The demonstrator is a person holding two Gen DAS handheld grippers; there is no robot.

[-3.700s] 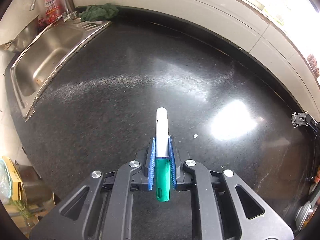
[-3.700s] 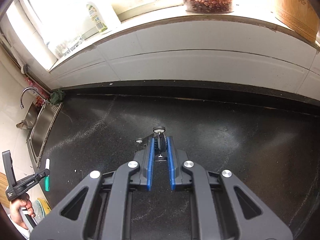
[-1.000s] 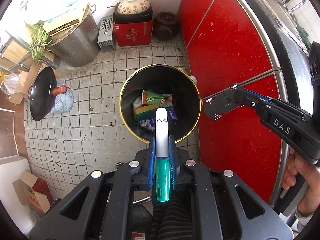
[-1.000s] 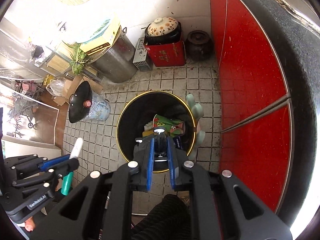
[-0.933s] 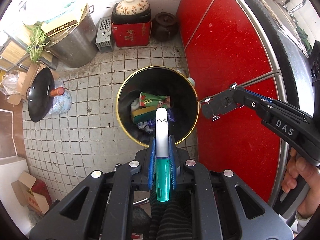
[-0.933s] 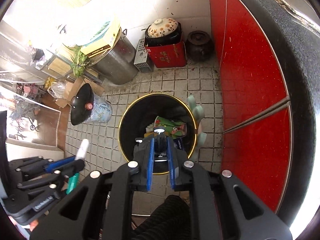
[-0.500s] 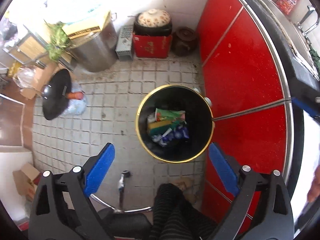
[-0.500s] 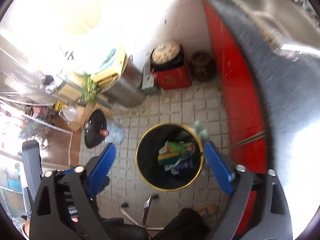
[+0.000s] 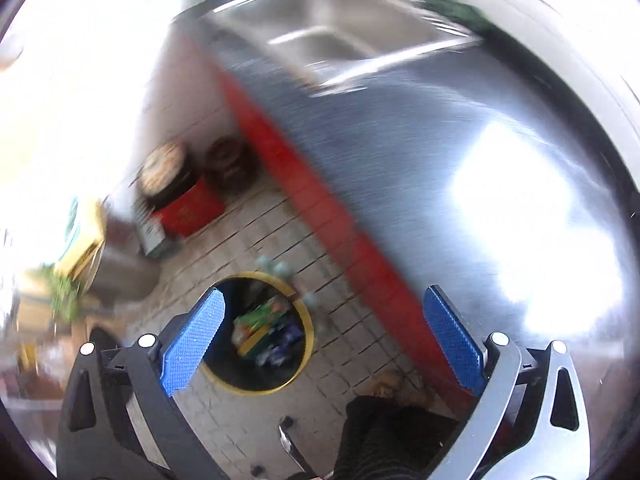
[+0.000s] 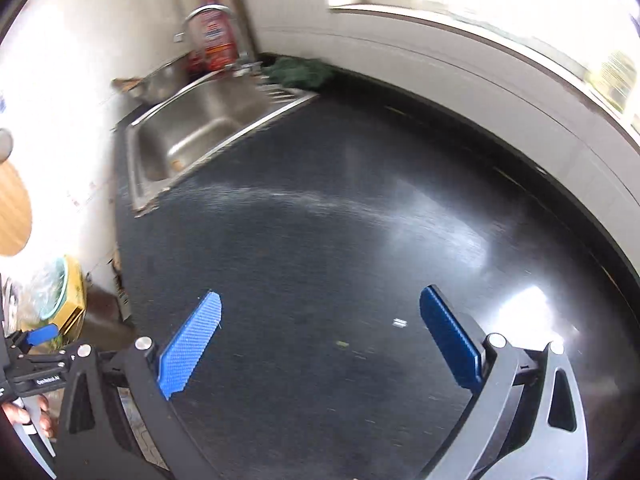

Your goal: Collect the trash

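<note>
While both views are smeared by motion, the progress of the task can still be judged. At lower left of the left wrist view stands the bin point(image 9: 256, 334), a dark round pail with a yellow rim on the tiled floor point(image 9: 248, 236); inside it lies mixed trash point(image 9: 264, 330), among which a green wrapper and some yellow and blue pieces can be made out. The left gripper point(image 9: 322, 336) hangs above the bin's edge with its blue pads point(image 9: 192, 338) spread wide and nothing between them. To the right runs the red cabinet front point(image 9: 320, 208), and above it the dark countertop point(image 9: 400, 128) and steel sink point(image 9: 332, 36).

In the right wrist view, the left gripper appears again at the far left edge, held by a hand point(image 10: 28, 416); white lettering on its body is too small to read. The sink point(image 10: 192, 132) comes next, with a red labelled bottle point(image 10: 210, 40) behind the tap; its print is blurred and unreadable. A green cloth point(image 10: 300, 72) lies at the counter's back edge. The right gripper point(image 10: 320, 336) hovers over the countertop point(image 10: 320, 220), fingers far apart and empty. Between them only small specks remain: a greenish crumb point(image 10: 342, 344) and a pale fleck point(image 10: 399, 322).

Judgement: collection appears largely complete; at most the specks are left. No brand or writing is legible in either view.
</note>
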